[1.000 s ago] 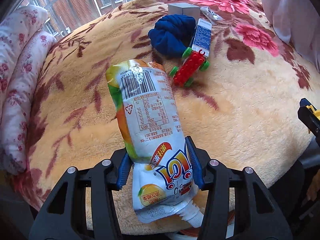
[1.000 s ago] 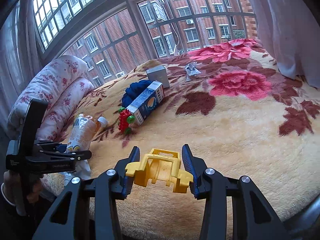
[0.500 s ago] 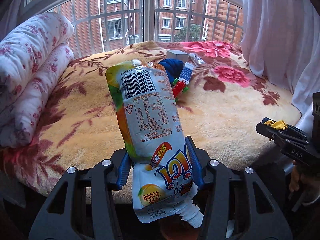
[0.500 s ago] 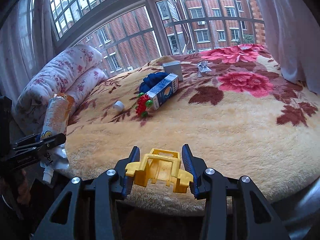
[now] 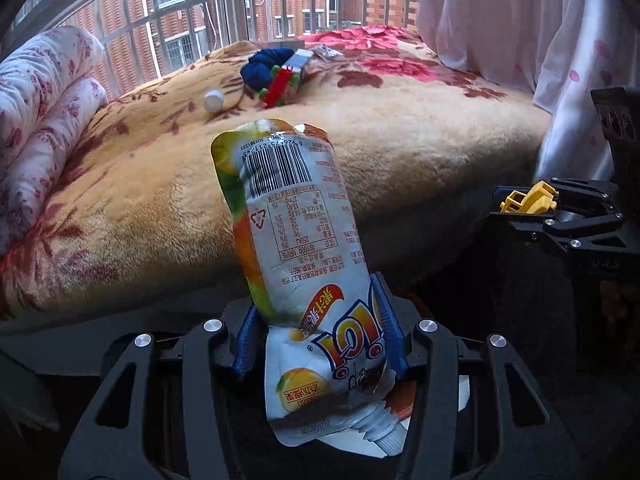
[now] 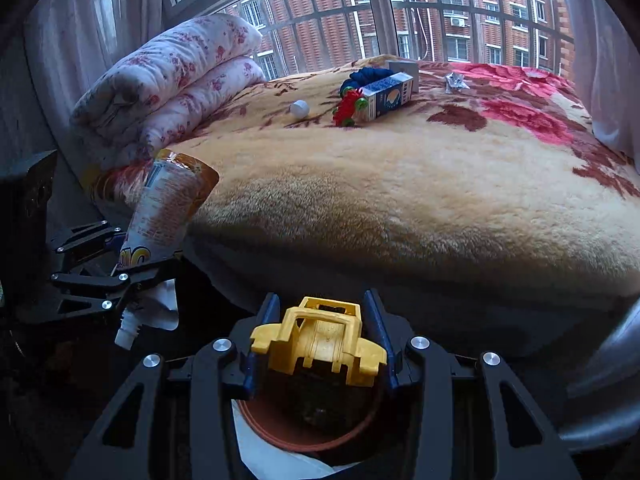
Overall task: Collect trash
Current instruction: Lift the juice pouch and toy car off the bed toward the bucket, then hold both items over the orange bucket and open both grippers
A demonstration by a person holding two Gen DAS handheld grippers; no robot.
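Observation:
My left gripper [image 5: 320, 332] is shut on a crumpled juice pouch [image 5: 292, 240], bottom end up and spout down, off the near edge of the bed. The right wrist view shows the same pouch [image 6: 164, 208] in that gripper at the left. My right gripper [image 6: 318, 332] is shut on a yellow toy truck cab [image 6: 320, 336], hanging above a brown round bin [image 6: 308, 428] with a white liner. In the left wrist view the cab [image 5: 528, 198] shows at the right. On the bed lie a white cap [image 6: 299, 109], a blue milk carton [image 6: 390, 96] and a foil wrapper [image 6: 456, 81].
A floral blanket [image 6: 400, 184] covers the bed. On it lie a red toy with green wheels [image 6: 348, 108], a navy cloth [image 6: 366, 75] and a grey box [image 6: 404, 68]. A rolled quilt [image 6: 168, 80] lies at the left, curtains [image 5: 500, 20] hang at the right, and windows stand behind.
Both grippers have pulled back off the bed and sunk below its edge, keeping their loads. The brown bin has come into sight under the right gripper.

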